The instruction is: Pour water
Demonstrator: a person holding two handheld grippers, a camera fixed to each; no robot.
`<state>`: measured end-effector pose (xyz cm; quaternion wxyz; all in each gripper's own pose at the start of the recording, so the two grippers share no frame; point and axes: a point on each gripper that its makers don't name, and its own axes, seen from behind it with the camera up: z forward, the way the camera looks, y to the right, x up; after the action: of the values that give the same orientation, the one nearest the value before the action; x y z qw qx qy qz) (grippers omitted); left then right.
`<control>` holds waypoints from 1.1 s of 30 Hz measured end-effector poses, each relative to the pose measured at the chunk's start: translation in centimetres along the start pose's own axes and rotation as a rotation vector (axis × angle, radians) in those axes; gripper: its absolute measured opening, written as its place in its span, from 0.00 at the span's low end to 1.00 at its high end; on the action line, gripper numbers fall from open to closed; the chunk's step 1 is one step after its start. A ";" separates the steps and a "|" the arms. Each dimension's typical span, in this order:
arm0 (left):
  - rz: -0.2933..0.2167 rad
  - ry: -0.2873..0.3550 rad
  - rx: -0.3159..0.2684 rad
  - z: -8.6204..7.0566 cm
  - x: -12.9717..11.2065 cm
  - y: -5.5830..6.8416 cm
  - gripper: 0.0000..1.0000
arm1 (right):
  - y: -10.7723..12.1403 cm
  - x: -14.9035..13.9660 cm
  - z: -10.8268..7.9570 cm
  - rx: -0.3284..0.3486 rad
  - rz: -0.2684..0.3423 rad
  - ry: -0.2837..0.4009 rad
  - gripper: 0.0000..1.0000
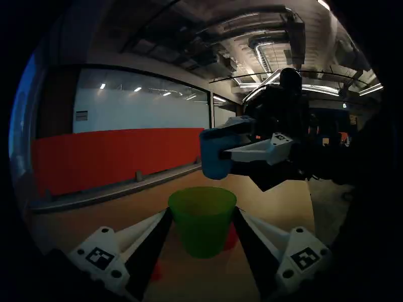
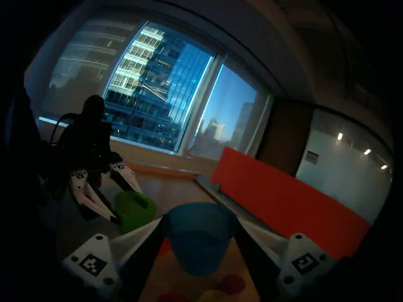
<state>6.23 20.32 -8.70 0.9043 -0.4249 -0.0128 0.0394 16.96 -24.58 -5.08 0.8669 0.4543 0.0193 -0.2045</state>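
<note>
The left tool (image 1: 202, 216) clamps a translucent green plastic cup (image 1: 202, 224). Above and beyond it, the right tool (image 1: 227, 153) grips a blue plastic cup (image 1: 213, 155). A red piece (image 1: 231, 241) lies on the bench (image 1: 272, 201) behind the green cup's base.

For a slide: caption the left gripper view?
Left claw grips a green cup; right claw holds a blue cup higher, beyond it.

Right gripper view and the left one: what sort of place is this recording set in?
Probably a high-rise office: a tall window facing glass towers, exposed silver ceiling ducts, and a glazed partition above a red wall panel.
</note>
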 end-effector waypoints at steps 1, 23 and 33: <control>0.001 0.000 -0.002 0.0 0.0 0.1 0.85 | 0.1 0.2 0.1 -0.001 -0.014 0.001 0.91; 0.016 -0.002 -0.035 0.4 0.2 1.5 0.85 | 1.7 4.1 2.0 -0.022 -0.272 0.031 0.91; 0.019 0.001 -0.049 0.9 0.4 2.0 0.85 | 2.4 5.9 2.8 -0.024 -0.395 0.041 0.91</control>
<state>6.48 22.29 -9.67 0.8933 -0.4469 -0.0092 0.0475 22.84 -27.65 -2.87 0.8146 0.4353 0.1282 -0.3612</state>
